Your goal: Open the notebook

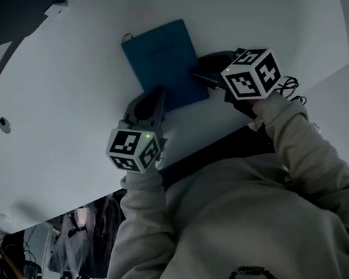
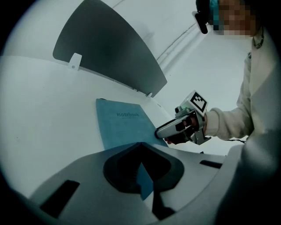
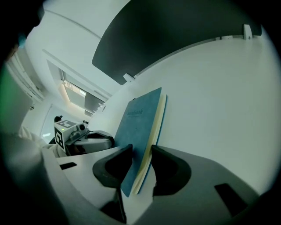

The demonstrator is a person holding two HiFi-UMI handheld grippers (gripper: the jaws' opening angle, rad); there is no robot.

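blue notebook (image 1: 164, 64) lies on the white table (image 1: 52, 90) — left gripper (image 2: 140, 145) clamped on its near left corner, right gripper (image 3: 140, 151) jaws apart round its right edge, not pressing.

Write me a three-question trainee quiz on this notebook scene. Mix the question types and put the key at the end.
1. True or false: the notebook lies open on the white table.
2. What stands between the jaws of the right tool? A. the notebook's edge, cover and pages; B. a pen; C. nothing.
3. What word is printed on the blue cover?
Key: 1 false, it is closed. 2 A. 3 "notebook".
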